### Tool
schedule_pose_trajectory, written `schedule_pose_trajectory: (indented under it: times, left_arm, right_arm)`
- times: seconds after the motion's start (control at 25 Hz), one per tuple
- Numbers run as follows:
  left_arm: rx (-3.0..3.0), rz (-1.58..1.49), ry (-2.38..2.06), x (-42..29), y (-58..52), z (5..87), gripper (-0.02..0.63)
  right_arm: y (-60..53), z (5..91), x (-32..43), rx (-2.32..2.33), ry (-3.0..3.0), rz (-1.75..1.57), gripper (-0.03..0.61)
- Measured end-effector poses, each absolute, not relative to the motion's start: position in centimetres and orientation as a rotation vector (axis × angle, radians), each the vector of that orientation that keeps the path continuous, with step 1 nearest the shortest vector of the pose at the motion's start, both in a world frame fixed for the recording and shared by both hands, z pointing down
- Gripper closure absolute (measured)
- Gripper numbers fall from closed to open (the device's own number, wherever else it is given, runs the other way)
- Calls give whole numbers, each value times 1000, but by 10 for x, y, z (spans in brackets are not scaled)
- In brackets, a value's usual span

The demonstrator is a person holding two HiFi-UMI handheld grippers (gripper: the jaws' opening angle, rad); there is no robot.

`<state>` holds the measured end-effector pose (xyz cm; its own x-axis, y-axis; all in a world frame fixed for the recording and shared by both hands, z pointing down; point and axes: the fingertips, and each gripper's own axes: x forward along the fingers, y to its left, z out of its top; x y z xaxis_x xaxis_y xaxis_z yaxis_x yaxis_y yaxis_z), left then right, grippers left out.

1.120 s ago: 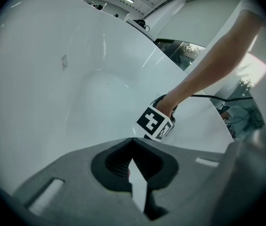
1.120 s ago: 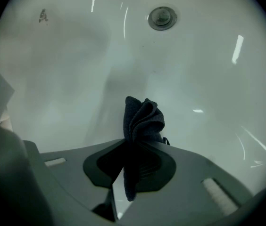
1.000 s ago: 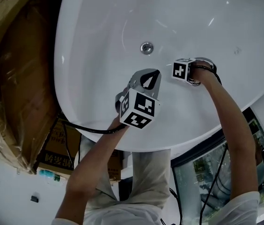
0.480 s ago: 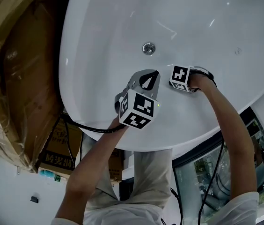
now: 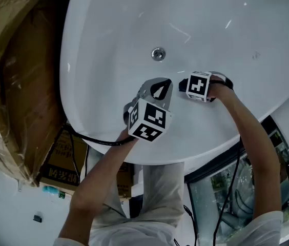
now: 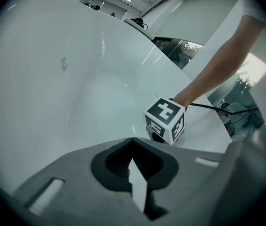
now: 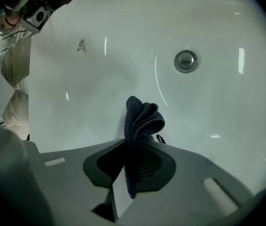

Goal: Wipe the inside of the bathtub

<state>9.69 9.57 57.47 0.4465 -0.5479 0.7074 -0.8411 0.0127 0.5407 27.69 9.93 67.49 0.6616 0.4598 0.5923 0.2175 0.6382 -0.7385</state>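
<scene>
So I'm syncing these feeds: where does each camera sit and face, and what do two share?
Head view: on the person's head, steeply down into the bathtub; both forearms, left gripper, right gripper show.
Left gripper view: on that gripper, along its shut, empty jaws across the bathtub; right forearm shows.
Right gripper view: along jaws clamping dark cloth, toward the drain.
Shared: the drain, in head and right gripper views.

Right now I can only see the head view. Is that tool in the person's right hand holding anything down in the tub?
Observer: Yes. The right gripper view shows the right gripper shut on a dark folded cloth, which sticks out towards the bathtub floor.
Operator: And the tool in the other hand?
Observer: In its own view, the left gripper has its jaws together with nothing between them.
</scene>
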Motion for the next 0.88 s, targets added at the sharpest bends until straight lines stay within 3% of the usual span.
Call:
schedule_pose_trajectory:
  times: [0.88]
  left_arm:
    - [1676, 344, -1219, 106, 59, 570, 615]
  right_arm:
    - [-188, 671, 232, -528, -827, -312, 526]
